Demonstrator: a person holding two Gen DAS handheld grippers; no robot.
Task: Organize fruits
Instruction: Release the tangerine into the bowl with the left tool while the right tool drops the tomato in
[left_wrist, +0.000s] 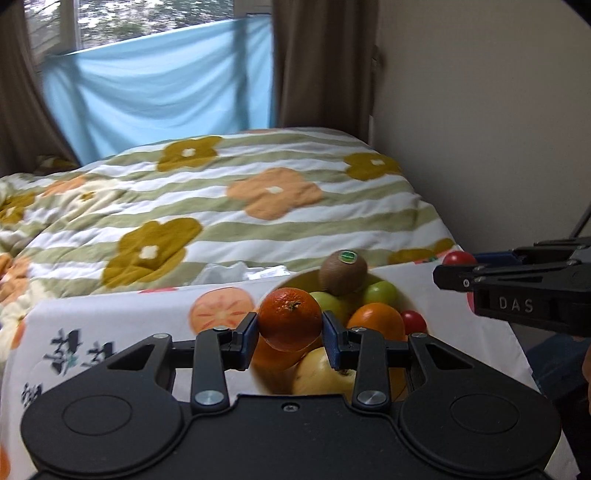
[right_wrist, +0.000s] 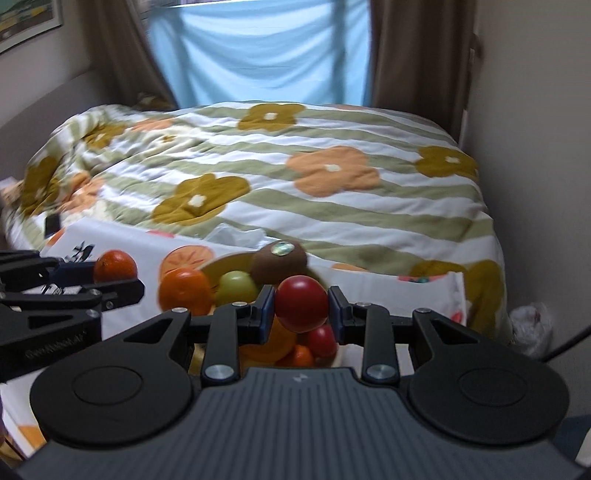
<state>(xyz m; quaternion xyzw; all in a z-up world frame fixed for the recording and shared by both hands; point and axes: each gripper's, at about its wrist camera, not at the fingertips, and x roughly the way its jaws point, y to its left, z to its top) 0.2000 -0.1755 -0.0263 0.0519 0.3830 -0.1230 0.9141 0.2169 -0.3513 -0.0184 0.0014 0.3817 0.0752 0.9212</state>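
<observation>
Two fruits are clamped above the bowl: the left gripper pinches a tangerine and the right gripper a tomato. Both look light, round and smooth, likely to slip unless held across the widest part. The tomato probably bruises under a hard squeeze.

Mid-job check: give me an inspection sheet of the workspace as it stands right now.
Surface: tablecloth printed with orange slices, beside a bed.
Job's things: bowl heaped with fruit, kiwi on top; green, orange, yellow and red fruit below.
Clutter: crumpled clear plastic behind the bowl; plastic bag on the floor.
Grippers: left gripper shut on an orange; right gripper shut on a red fruit.
Cables: dark cable at right edge.
Surroundings: floral blanket, blue cloth across the window, brown curtains.
</observation>
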